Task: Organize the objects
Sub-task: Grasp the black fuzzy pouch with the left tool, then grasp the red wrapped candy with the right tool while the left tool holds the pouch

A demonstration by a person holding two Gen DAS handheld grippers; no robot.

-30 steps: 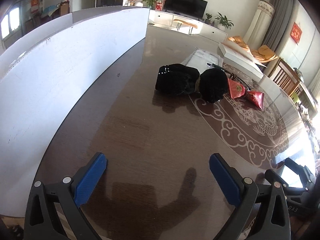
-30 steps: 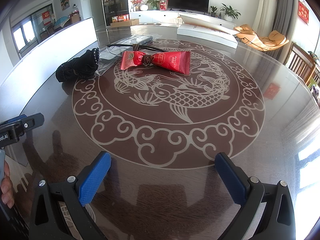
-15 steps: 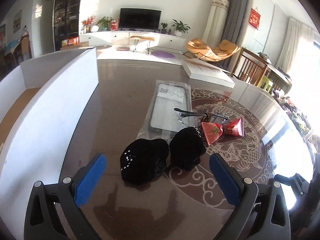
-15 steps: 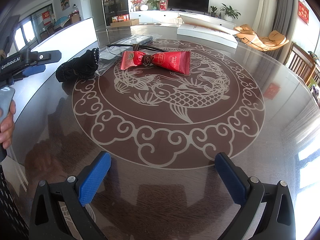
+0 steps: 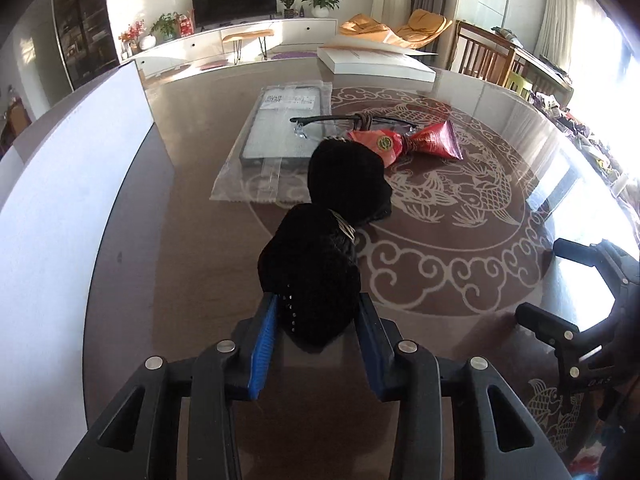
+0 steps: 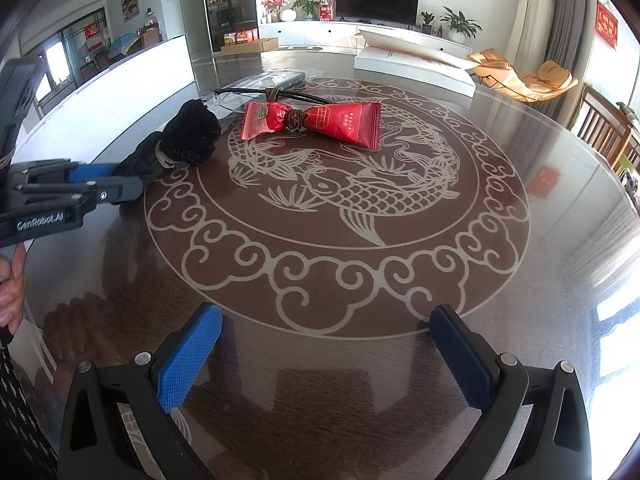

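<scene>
You had the left claw (image 5: 316, 320) closing, pinching the near end of the black gloves (image 5: 316, 264); right claw (image 6: 324, 344) spread, idle. Shallow grip could've slipped on lifting.

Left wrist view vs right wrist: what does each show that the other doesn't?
Left wrist only: the left gripper's fingers, which have just been closing, pressing the black bundle; the bagged phone case's face.
Right wrist only: the right gripper open over bare table; the hand.
Both: bundle, glasses, red packet, white box.
</scene>
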